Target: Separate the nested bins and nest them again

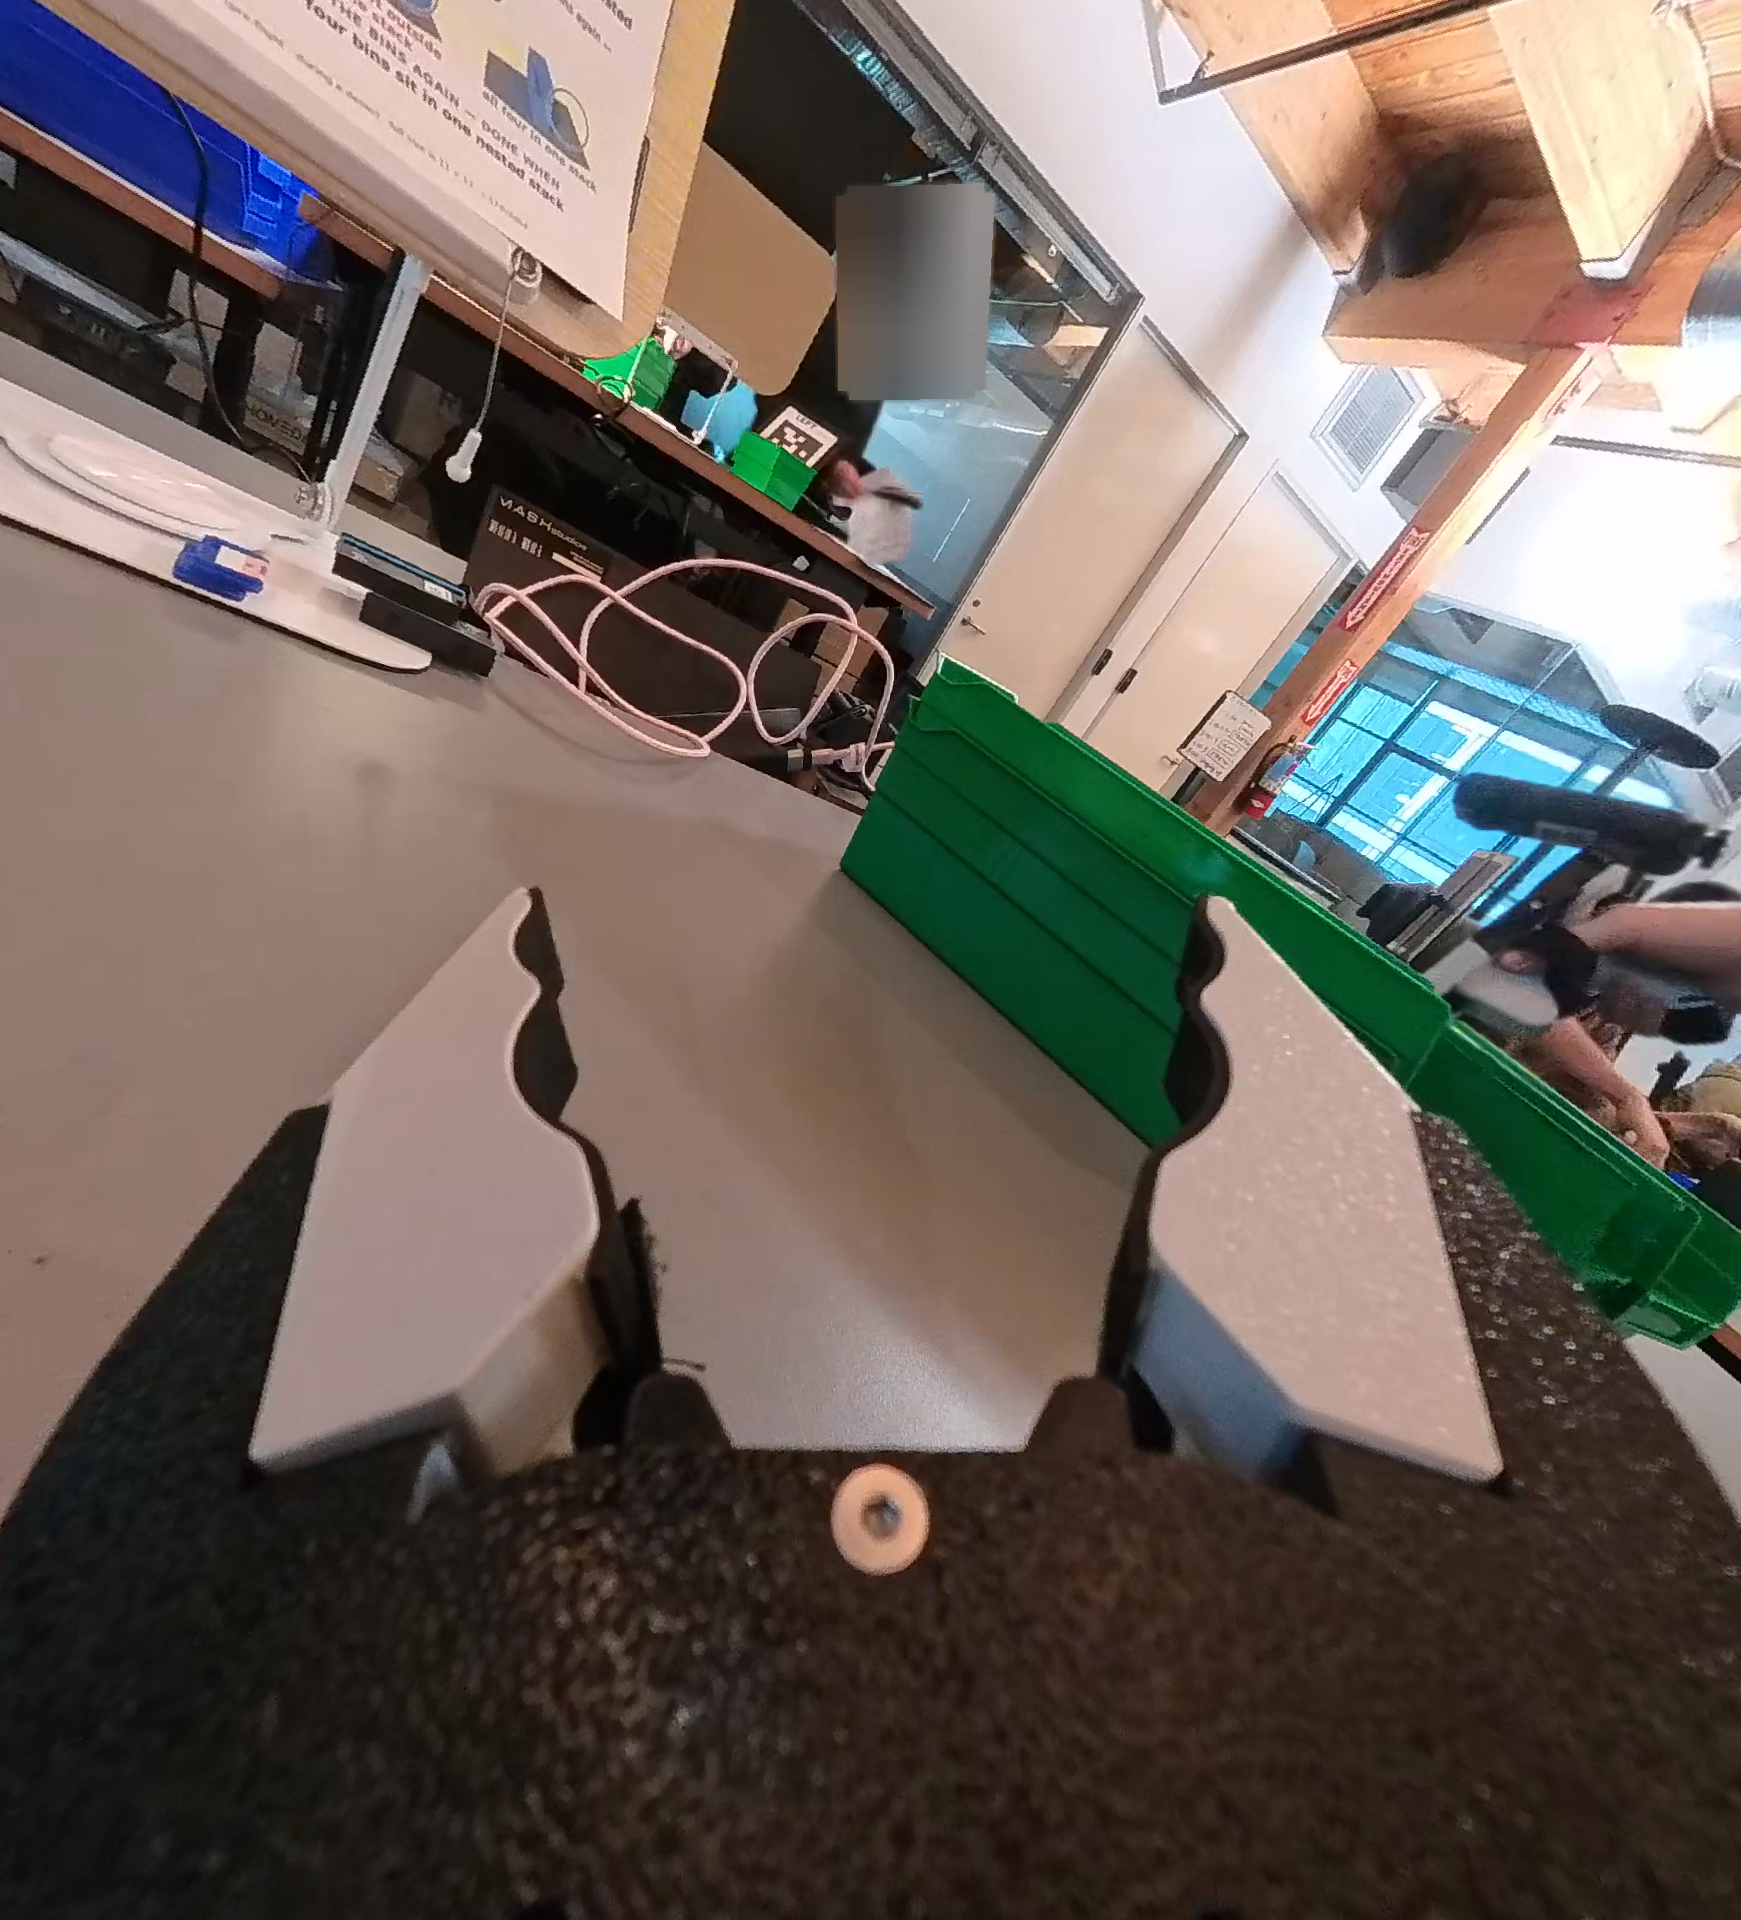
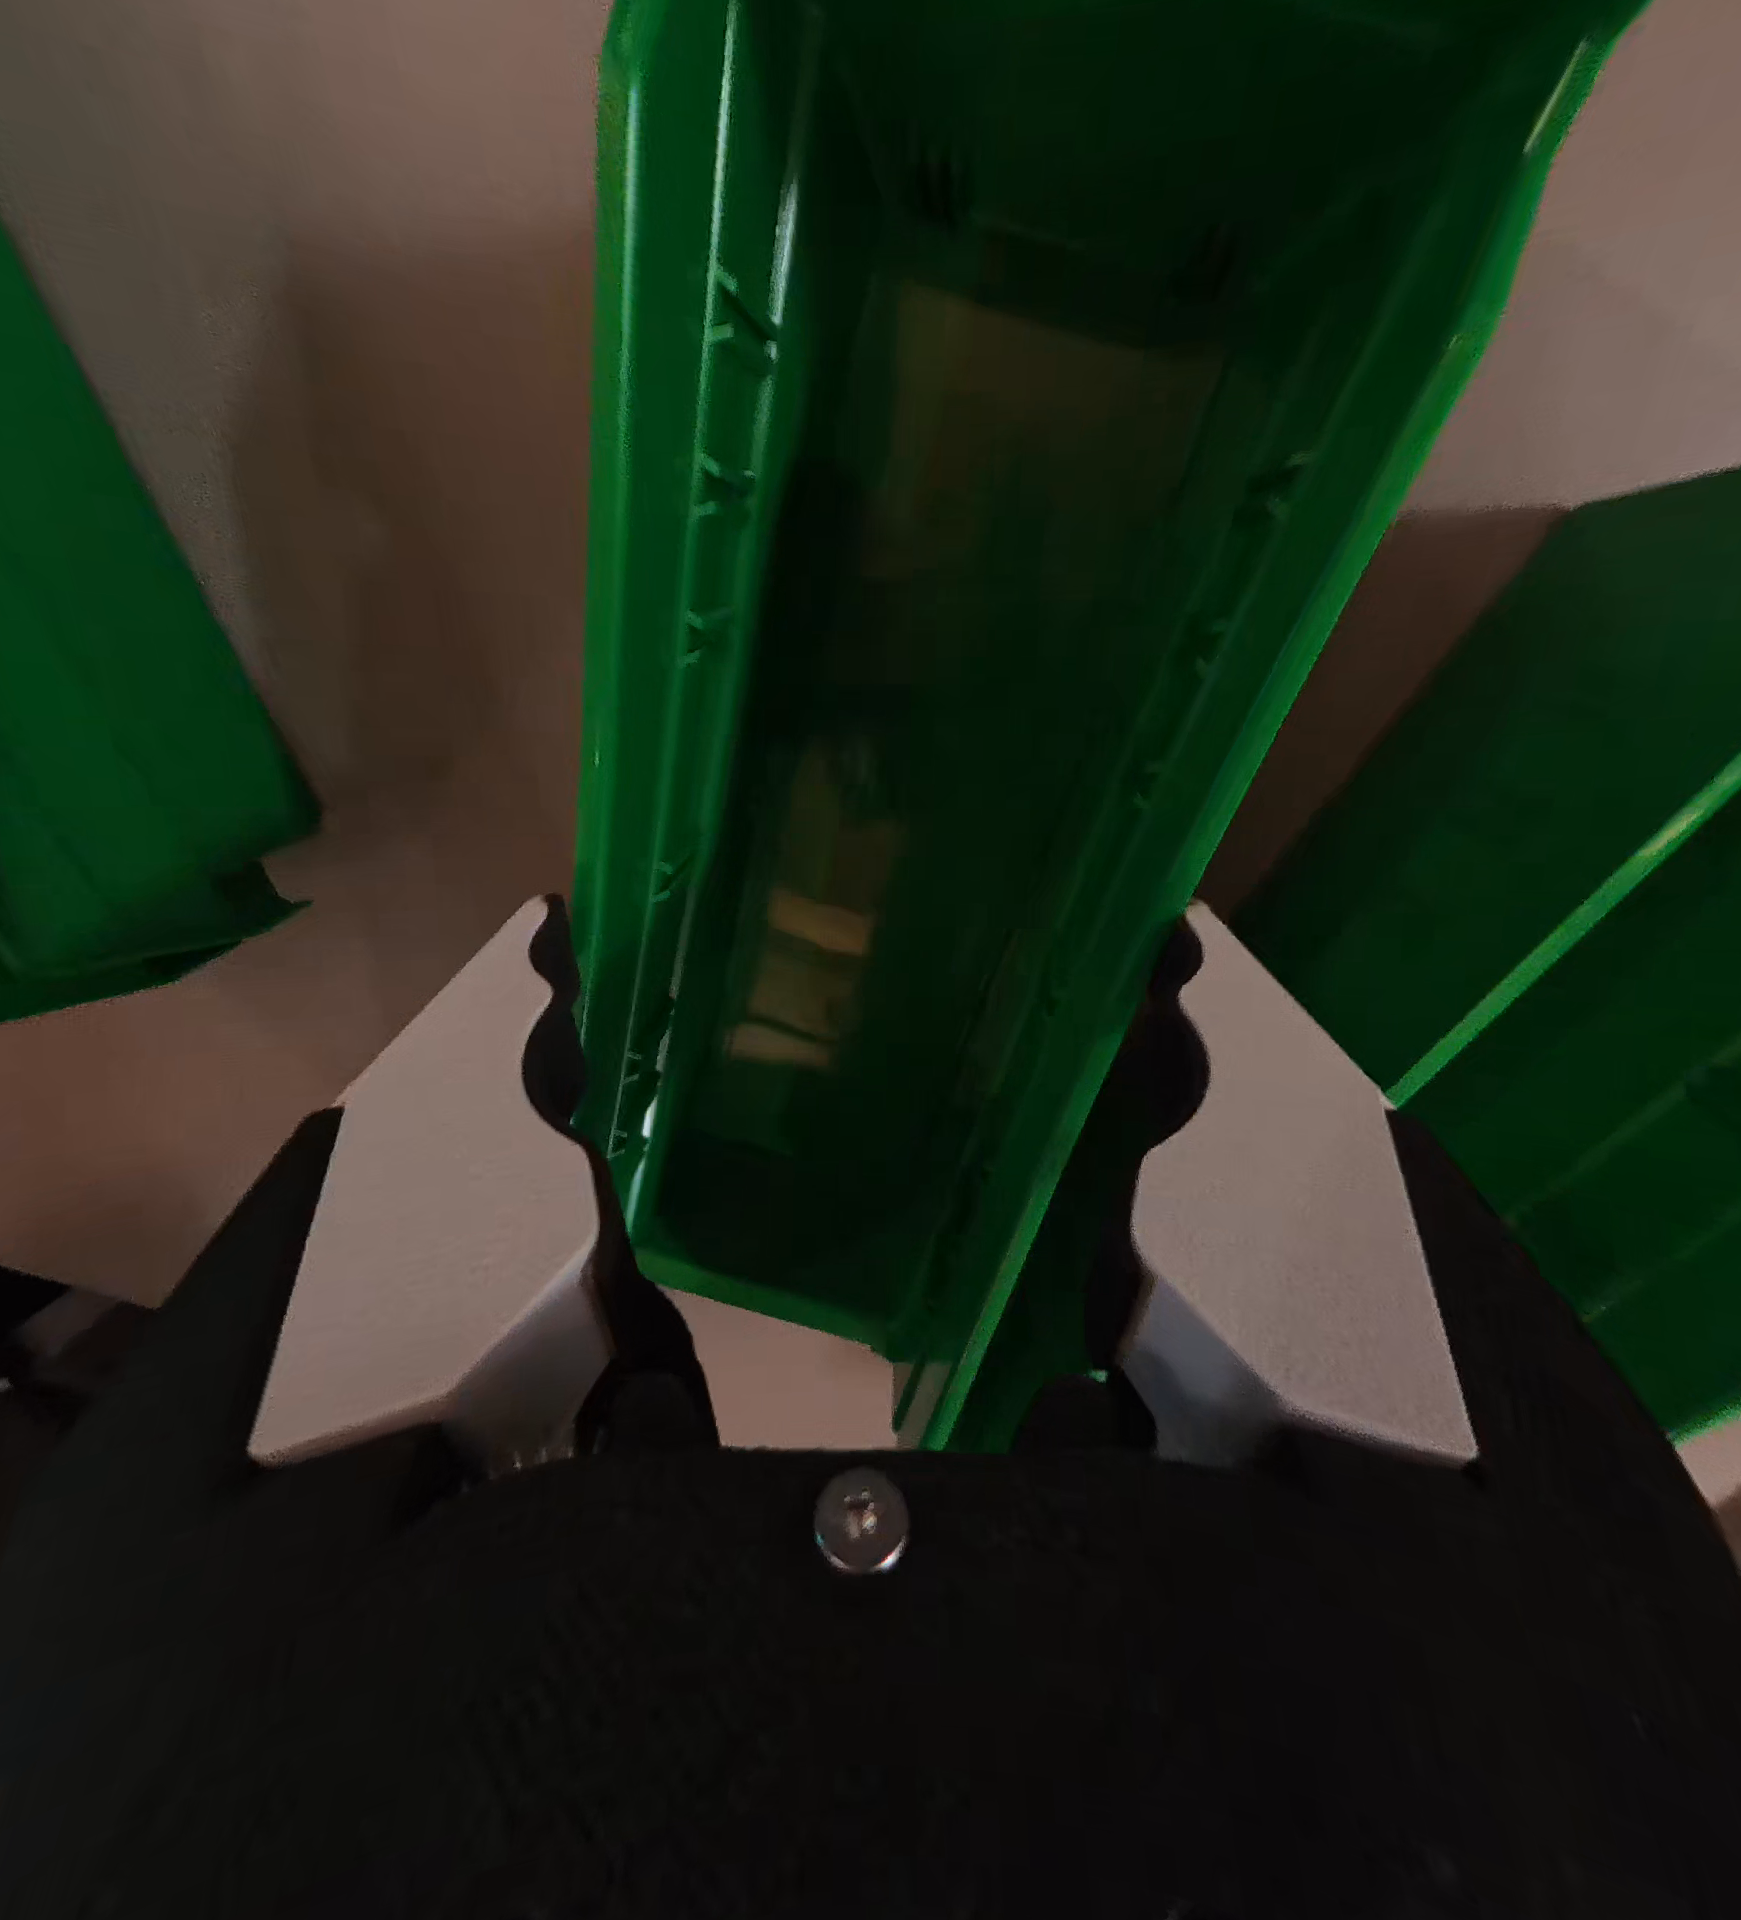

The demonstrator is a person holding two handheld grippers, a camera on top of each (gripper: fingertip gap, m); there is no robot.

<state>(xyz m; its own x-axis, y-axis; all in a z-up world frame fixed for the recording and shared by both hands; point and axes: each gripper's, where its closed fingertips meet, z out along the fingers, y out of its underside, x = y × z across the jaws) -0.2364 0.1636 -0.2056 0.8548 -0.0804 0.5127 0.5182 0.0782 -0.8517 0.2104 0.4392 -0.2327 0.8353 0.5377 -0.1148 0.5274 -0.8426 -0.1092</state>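
Green plastic: the right claw (image 2: 861,925) is looking straight down a long green bin (image 2: 949,623) whose near end sits between its two fingers (image 2: 450,1195).
Right grip: one finger is pressing the bin's outer wall and the other is lying against the far wall, so the claw is clenching across the bin's narrow width; judging by the angle, this is a carrying hold for lifting it out or dropping it into another.
Neighbours: a second green bin (image 2: 87,675) is lying off to the left and a third green bin (image 2: 1593,935) to the right, both apart from the held one, so separation looks largely done.
Left claw (image 1: 866,935): it is hanging released and empty, low over the tabletop (image 1: 222,883), likely waiting to steady a bin.
Left view's bins: a green stack (image 1: 1032,914) with stepped walls is resting on the tabletop just beyond the right-hand finger, not touching it.
Surface: the tabletop is reading as smooth, matt grey, giving bins little to catch on.
Room: a pink cable (image 1: 679,665) is coiling at the far edge, a white stand (image 1: 367,416) is holding a printed sheet, and a workshop with wooden beams and windows is showing behind.
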